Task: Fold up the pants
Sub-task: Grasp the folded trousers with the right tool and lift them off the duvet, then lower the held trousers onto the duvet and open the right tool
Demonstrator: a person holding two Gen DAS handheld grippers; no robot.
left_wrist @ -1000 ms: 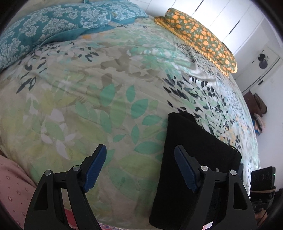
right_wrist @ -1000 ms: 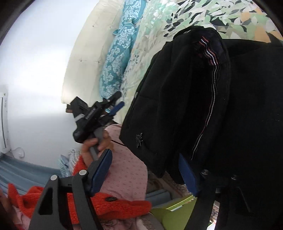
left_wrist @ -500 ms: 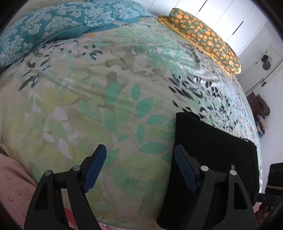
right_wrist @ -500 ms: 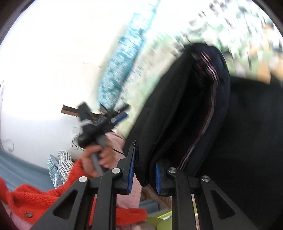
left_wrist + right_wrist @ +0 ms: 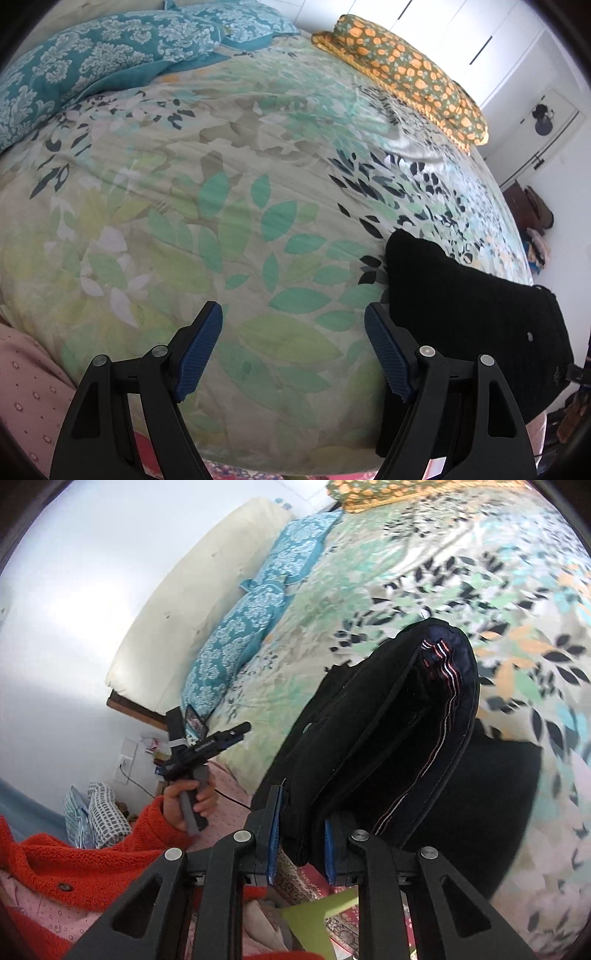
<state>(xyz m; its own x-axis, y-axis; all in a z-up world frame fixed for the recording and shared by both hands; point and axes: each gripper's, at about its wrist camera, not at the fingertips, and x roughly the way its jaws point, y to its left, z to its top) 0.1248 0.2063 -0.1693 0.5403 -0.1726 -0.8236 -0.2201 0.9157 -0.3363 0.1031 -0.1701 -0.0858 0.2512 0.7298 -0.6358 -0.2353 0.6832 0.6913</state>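
1. Black pants [image 5: 388,738] fill the centre and right of the right wrist view, part lifted off the leaf-print bedspread [image 5: 424,572], the rest lying on it at lower right.
2. Right gripper [image 5: 301,843], bottom centre: pads pinched on a thick doubled edge of the pants, having just closed on it.
3. Left gripper [image 5: 293,349], bottom of the left wrist view: spread wide, nothing between the pads, above bare bedspread; pants at lower right.
4. Handling, judged: soft, limp, moderately heavy; layers sag and may slip. Take hold at the striped waistband [image 5: 441,653] or hem edges.
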